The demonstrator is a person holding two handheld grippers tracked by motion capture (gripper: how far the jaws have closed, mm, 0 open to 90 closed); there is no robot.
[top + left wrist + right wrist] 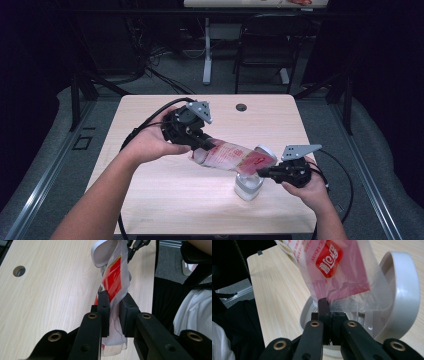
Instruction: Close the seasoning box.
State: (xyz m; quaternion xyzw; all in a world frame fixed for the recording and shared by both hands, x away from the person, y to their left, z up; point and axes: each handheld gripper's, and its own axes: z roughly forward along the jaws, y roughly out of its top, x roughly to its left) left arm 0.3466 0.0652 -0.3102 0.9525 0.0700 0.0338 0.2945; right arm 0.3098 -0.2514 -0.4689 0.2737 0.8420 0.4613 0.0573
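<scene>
Over pale wood, both tools clamp a clear red-printed bag [234, 159], seemingly above a white container [248, 186]

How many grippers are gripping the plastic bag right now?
2. The left gripper pinches the bag at its far-left end; the right gripper is shut on its other end, above the white container.
</scene>
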